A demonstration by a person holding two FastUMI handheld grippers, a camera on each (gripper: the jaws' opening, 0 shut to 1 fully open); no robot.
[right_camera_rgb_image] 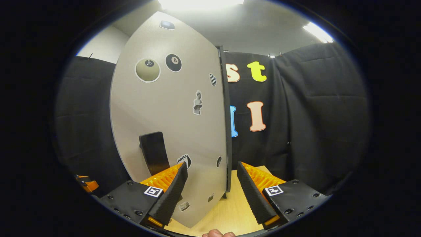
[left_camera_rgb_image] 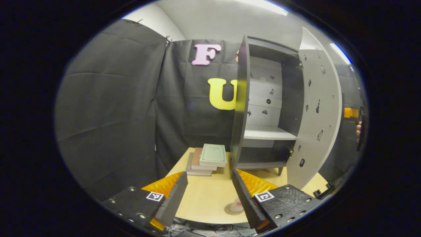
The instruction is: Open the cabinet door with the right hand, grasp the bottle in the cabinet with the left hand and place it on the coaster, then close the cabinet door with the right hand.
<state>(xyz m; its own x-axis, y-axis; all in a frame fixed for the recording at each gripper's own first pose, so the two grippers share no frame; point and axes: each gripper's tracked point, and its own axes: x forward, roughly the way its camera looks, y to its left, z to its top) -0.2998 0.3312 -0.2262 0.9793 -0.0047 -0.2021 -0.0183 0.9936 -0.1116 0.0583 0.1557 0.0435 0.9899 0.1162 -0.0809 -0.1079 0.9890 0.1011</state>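
In the left gripper view, the left gripper is held above the near edge of a pale wooden table, its fingers spread apart with nothing between them. A stack of books is seen at the table's far left corner, a green-covered volume lying on top. Just beside the right finger, at the near edge, a round coaster is partly hidden; something pale stands on it, but whether this is the bottle cannot be told. Farther right, a dark cabinet is stood toward the table's far edge, its grey door swung wide on the right side. The cabinet's white shelf and dark bottom compartment are shown bare. At the far right of that view, fingers of a person's hand are glimpsed past the door's edge.

In the right gripper view, the door's sticker-covered outer face is seen close up, a dark handle fixed low on it. The right gripper is positioned with its fingers apart on either side of the door's free edge, neither finger clearly pressed against it. The table's right edge is visible beneath.
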